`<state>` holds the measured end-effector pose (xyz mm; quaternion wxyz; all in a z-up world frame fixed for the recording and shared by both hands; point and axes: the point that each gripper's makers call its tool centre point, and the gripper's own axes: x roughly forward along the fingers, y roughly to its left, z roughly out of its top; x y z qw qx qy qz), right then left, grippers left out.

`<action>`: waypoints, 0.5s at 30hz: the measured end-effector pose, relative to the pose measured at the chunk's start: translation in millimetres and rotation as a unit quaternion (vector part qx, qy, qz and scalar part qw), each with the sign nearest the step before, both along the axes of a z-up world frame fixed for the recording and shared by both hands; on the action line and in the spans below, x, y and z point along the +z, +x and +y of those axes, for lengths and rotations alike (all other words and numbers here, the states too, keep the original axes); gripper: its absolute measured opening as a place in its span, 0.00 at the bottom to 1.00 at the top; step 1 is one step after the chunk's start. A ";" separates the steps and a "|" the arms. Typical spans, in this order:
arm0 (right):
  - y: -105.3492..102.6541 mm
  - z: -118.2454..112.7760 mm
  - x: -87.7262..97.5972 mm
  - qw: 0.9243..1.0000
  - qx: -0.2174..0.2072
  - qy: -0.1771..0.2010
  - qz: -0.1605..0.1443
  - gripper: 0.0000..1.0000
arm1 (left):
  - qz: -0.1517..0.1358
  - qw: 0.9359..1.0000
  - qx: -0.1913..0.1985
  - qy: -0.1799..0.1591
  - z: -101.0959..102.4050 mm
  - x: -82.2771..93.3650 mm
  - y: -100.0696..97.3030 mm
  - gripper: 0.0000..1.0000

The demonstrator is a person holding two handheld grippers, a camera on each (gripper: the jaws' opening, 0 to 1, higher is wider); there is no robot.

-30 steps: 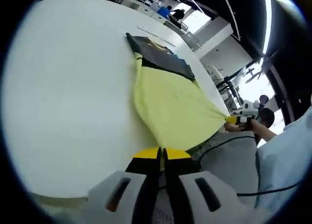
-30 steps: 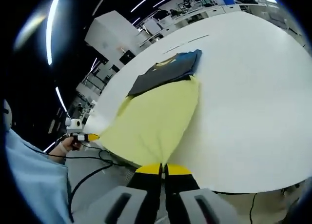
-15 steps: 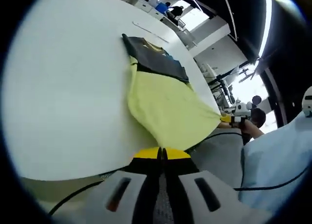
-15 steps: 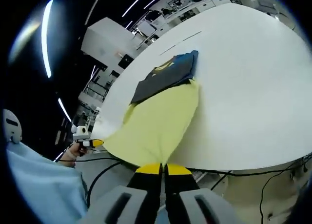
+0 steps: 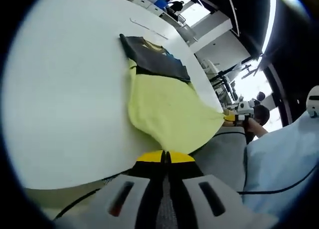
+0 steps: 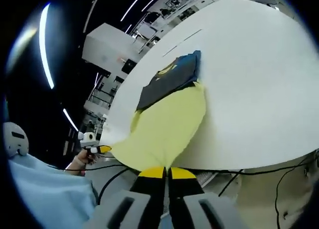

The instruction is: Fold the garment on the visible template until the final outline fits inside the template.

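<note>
— Left gripper [image 5: 166, 156] is clamping one yellow hem corner of the garment [image 5: 162, 107], jaws pressed together on the cloth; why so low, off the table [image 5: 60, 89] edge?

— I judge it is drawing the hem taut toward the person before folding; the dark upper part is lying flat further up the table, near a thin line that may be the template; I cannot tell.

— And the right gripper [image 6: 166, 171]?

— Gripping the other hem corner, jaws likewise closed on fabric; the yellow panel is spreading between both grippers, overhanging the near edge.
</note>
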<state>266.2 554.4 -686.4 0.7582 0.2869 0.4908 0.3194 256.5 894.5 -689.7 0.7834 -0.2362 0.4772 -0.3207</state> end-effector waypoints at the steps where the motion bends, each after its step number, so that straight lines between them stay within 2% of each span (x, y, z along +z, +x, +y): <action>1: 3.9 0.5 3.2 1.000 -0.002 0.006 0.000 0.00 | -0.004 1.000 0.003 -0.002 1.6 3.3 6.6 0.00; 4: 15.5 0.6 11.0 1.000 -0.010 0.017 -0.006 0.00 | -0.016 1.000 0.014 -0.020 1.8 15.3 23.0 0.00; 7: 38.3 1.9 24.7 0.998 -0.029 0.044 -0.018 0.00 | -0.035 0.999 0.012 -0.028 3.2 28.2 47.5 0.00; 9: 54.3 3.5 33.1 0.997 -0.040 0.064 -0.025 0.00 | -0.040 0.999 0.012 -0.028 4.8 30.9 60.4 0.00; 15: 92.3 10.3 54.8 0.993 -0.060 0.090 -0.046 0.00 | -0.076 0.996 0.014 -0.042 10.7 50.0 115.6 0.00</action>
